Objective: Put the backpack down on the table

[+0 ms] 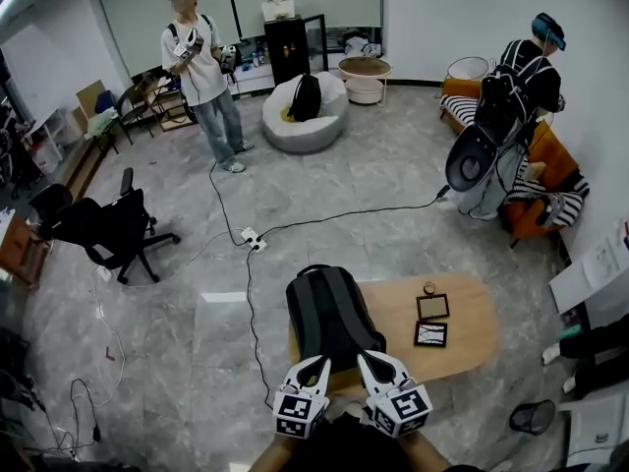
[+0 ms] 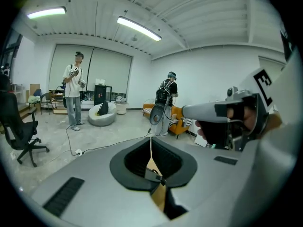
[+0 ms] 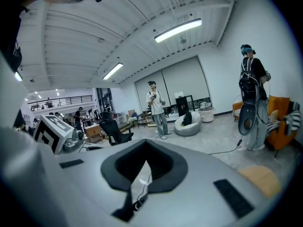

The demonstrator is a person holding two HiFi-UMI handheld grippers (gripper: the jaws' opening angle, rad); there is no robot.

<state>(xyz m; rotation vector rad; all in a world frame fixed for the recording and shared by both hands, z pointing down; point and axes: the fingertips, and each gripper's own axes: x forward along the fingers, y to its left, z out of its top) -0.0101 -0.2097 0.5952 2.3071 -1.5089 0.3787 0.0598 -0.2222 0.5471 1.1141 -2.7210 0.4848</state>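
1. Fingers (image 2: 85, 174) of your left gripper (image 2: 151, 140): broad, matt grey wedges. The tips are pressed together, leaving a dark-rimmed, heart-shaped slot behind them. A thin grey strip (image 2: 154, 174) crosses that slot over pale wood. Whether the strip is pinched cannot be told.
2. Fingers (image 3: 213, 174) of your right gripper (image 3: 147, 142): the same grey wedges, tips likewise met. Through the slot you see pale floor and a narrow dark strap (image 3: 128, 203). Contact with the strap is unclear.
3. Head view: both grippers sit side by side at 6 o'clock with their white fingers pointing toward 12. The tips lie at the near end of the backpack (image 1: 329, 313). Touching or just short of it cannot be settled from there.
4. Backpack: black woven fabric, a rounded oblong, lying flat on the table (image 1: 472, 347). It rests at the table's 9 o'clock end with its long axis running 12 to 6.
5. Table: oval, with a smooth top of light wood. At 3 o'clock of the backpack, apart from it, lies a small dark square frame (image 1: 432, 307). A second frame (image 1: 430, 334) lies just beside it at 6 o'clock.
6. Floor (image 1: 177, 293): glossy grey marbled tile. A white power strip (image 1: 255, 239) lies on it at 11 o'clock of the table.
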